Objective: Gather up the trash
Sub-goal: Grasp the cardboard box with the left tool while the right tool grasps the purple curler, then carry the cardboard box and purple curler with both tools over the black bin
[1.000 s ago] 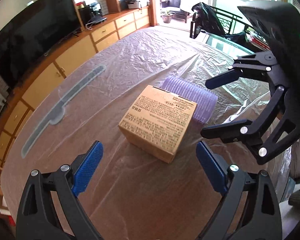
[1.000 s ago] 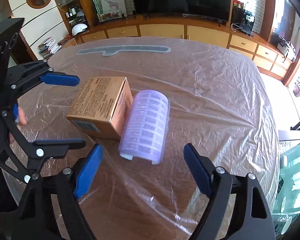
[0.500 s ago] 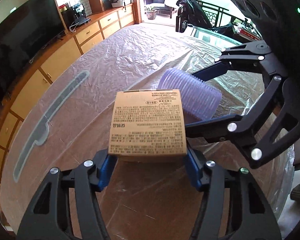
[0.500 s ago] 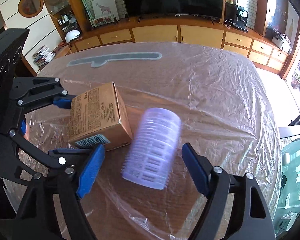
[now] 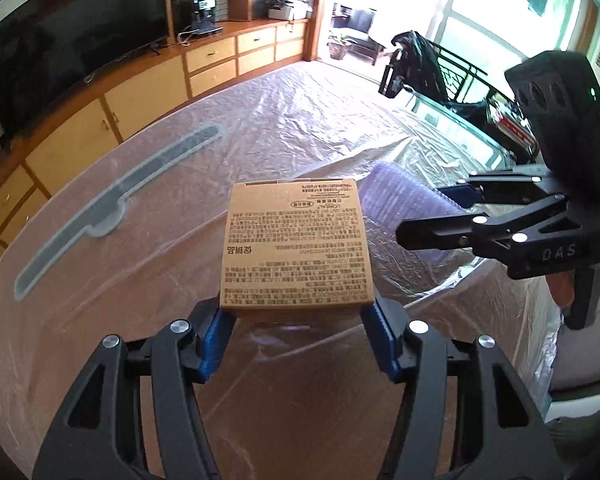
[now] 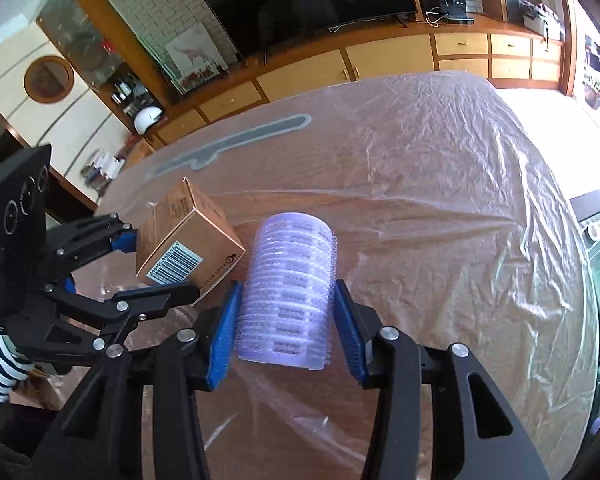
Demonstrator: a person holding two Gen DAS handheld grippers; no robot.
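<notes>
Both tongs clamped: left tongs (image 5: 298,330) on light, stiff cardboard box (image 5: 296,240) sides; right tongs (image 6: 286,332) on crushable stacked plastic cups (image 6: 290,292), so squeeze gently mid-stack.

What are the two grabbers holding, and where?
Left gripper holds the box by its near end; right gripper holds the cup stack by its sides.
</notes>
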